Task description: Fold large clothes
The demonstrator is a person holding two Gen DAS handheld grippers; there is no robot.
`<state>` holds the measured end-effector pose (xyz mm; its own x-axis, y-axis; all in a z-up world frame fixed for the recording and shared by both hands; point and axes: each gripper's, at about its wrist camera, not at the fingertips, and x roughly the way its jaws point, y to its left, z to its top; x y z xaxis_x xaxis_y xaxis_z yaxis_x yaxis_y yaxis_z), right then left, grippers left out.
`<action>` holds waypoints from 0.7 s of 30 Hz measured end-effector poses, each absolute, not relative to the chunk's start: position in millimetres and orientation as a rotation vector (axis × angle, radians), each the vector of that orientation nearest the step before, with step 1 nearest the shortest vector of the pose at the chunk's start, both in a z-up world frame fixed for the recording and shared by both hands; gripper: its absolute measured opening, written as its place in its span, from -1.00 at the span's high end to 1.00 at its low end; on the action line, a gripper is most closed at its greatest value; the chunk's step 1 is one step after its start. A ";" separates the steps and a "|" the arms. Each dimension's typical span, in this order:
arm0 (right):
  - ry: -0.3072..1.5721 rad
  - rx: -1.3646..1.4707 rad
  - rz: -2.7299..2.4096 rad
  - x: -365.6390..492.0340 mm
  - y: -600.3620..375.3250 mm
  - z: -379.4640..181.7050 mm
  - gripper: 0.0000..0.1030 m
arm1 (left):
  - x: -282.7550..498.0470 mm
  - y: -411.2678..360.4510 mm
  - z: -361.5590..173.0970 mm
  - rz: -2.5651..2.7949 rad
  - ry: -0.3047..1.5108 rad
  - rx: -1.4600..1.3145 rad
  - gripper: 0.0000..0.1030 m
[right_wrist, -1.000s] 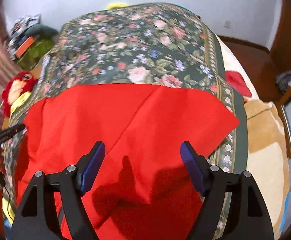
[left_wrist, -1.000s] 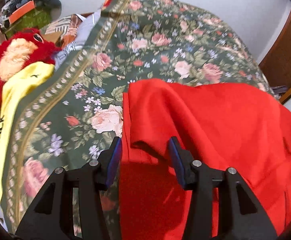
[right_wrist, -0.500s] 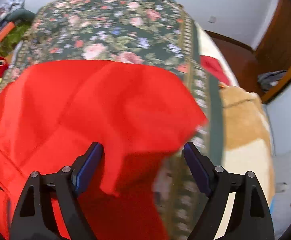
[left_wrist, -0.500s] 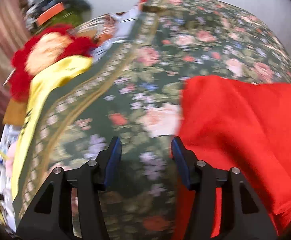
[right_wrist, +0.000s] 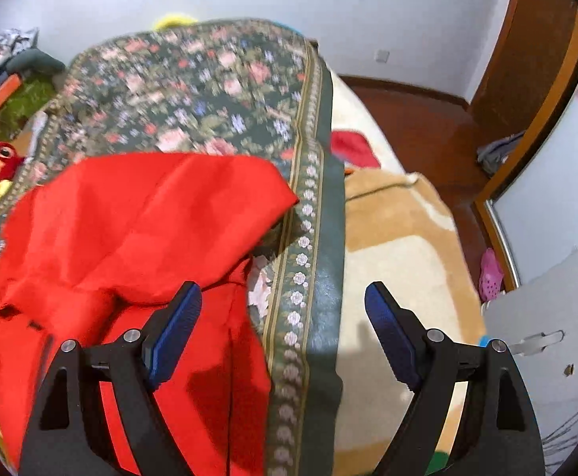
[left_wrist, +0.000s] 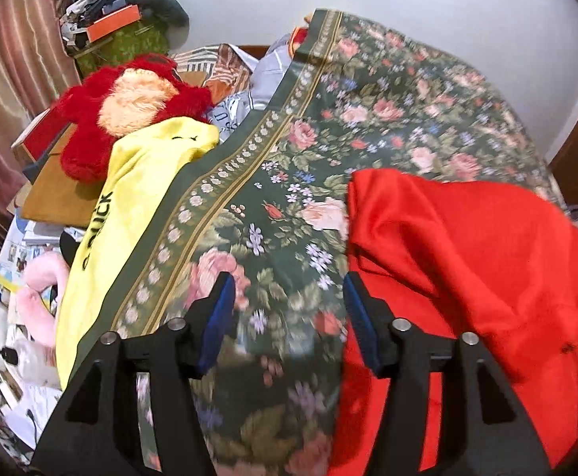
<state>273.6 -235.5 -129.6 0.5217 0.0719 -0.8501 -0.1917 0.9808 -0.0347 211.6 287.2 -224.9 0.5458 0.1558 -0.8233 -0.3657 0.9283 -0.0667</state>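
- While its jaws are opening, the left gripper [left_wrist: 287, 303] has nothing between the blue pads; only the floral bedspread [left_wrist: 289, 206] shows in the gap below.
- The right-hand pad of that gripper stands just beside the left edge of the red garment [left_wrist: 467, 261], which lies rumpled on the bedspread; I cannot tell whether the pad touches it.
- The right gripper [right_wrist: 283, 311] holds its jaws wide, gripping nothing; the gap spans the bedspread's [right_wrist: 193, 91] patterned border.
- Its left pad hangs over the red garment's [right_wrist: 130, 230] right side, whose upper layer is folded over with a pointed corner reaching toward the bedspread's border.
- Left of the bedspread, in the left wrist view, a yellow cloth [left_wrist: 130, 206] with dark lettering drapes along the border, and a red plush toy [left_wrist: 130, 95] sits just beyond it.
- Further left of the bedspread, a heap of clutter [left_wrist: 118, 8] stands by a pink curtain [left_wrist: 15, 91].
- Right of the bedspread, in the right wrist view, a tan and cream blanket [right_wrist: 400, 246] covers the bed, with a dark wooden floor [right_wrist: 419, 119] beyond.
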 end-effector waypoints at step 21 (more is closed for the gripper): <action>1.161 0.068 0.274 189.7 -254.5 -172.1 -0.60 | 95.0 233.7 -280.8 0.083 1.109 -0.502 -0.20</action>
